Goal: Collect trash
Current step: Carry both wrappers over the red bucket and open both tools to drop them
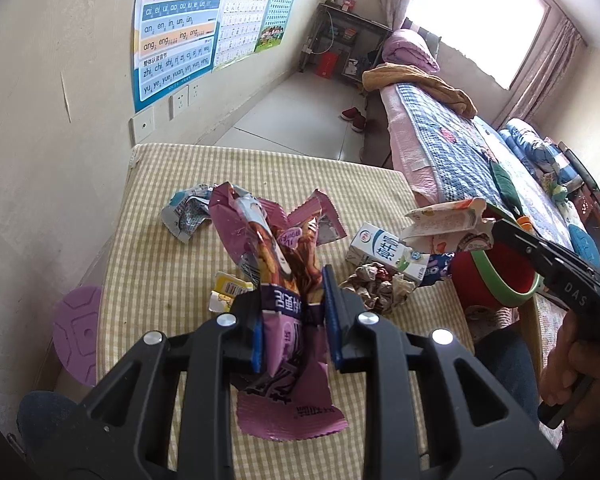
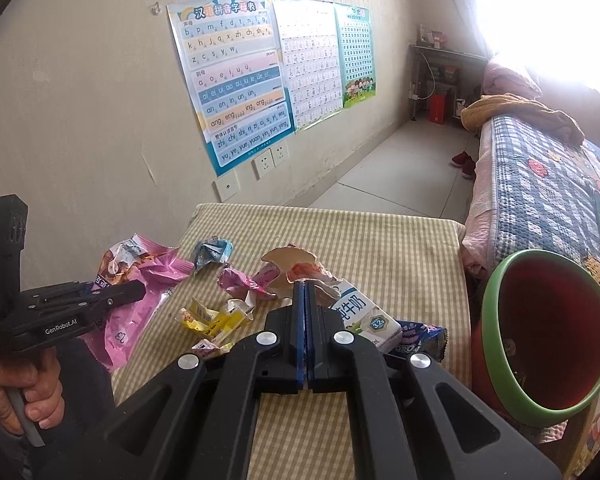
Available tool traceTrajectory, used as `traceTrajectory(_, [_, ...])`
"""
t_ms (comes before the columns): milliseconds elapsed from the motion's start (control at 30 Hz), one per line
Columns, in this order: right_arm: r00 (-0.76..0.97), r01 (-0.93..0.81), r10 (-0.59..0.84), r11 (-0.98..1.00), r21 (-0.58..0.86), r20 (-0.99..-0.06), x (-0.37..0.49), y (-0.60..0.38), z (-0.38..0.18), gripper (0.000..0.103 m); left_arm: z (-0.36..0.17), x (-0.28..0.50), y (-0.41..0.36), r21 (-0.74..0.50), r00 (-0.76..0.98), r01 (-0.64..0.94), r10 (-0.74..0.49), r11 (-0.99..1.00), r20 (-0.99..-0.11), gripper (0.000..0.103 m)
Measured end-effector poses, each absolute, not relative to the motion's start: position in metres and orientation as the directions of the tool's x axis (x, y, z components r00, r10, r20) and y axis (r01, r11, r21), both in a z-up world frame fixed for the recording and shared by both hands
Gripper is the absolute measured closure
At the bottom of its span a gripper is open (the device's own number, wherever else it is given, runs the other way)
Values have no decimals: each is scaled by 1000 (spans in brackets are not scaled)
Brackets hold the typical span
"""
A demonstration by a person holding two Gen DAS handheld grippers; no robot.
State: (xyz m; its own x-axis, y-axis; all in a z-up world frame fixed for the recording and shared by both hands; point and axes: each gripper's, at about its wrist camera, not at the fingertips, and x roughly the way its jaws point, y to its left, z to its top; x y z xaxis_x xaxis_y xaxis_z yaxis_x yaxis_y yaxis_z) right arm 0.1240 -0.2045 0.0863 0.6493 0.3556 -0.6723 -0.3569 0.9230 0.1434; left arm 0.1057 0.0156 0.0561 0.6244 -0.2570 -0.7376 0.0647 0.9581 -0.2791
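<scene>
Holding trash in both hands, a person clears a checked counter (image 2: pixel 380 248): the left gripper (image 1: pixel 296 312) pinches a purple snack wrapper (image 1: pixel 284 264), while the right gripper (image 2: pixel 305 292) is clamped fully together on a torn paper wrapper (image 2: pixel 296 266). Nothing shows inside the red bin (image 2: pixel 552 340) beside the counter. A milk carton (image 2: pixel 364 316), yellow wrapper (image 2: pixel 212 318) and other scraps remain.

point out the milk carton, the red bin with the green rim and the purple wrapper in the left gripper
milk carton (image 1: pixel 388 254): left wrist view, on its white printed side.
red bin (image 2: pixel 500 288): right wrist view, on its green rim.
purple wrapper (image 1: pixel 288 380): left wrist view, on the part hanging below the pads.
</scene>
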Motion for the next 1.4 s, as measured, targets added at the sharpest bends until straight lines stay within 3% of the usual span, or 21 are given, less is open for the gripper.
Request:
traceTrajectory(667, [746, -207, 280, 960, 189, -605, 104, -304, 117, 103, 86, 122, -98, -261, 591, 260, -367, 930, -718, 80])
traceTrajectory(1400, [794, 33, 119, 971, 238, -596, 104, -445, 110, 102, 96, 172, -265, -249, 476, 502, -504, 829, -720, 80])
